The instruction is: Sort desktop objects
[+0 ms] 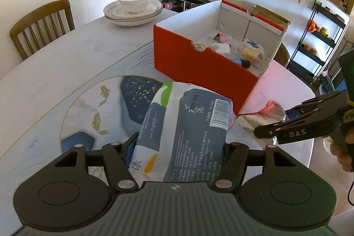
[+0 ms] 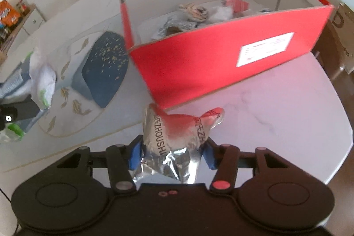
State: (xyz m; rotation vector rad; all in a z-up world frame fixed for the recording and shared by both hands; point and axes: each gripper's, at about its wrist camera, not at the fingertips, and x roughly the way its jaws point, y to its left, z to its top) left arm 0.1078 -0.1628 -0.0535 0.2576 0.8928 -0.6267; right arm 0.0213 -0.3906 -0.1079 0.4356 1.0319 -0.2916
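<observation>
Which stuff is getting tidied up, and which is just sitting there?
Being tidied: tissue pack in left gripper; silver foil packet in right gripper; red box.

Just sitting: stacked plates and bowl; wooden chair.

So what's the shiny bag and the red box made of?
The silver bag in the right gripper looks like thin metallic foil: mirror-bright and sharply crinkled. The red box seems cardboard: matte red outside, plain white inside, with straight folded walls.

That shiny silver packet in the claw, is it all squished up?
Yes. The silver packet is crumpled and creased where the right claw squeezes it, beside the red box. It doesn't look torn or spilled.
</observation>
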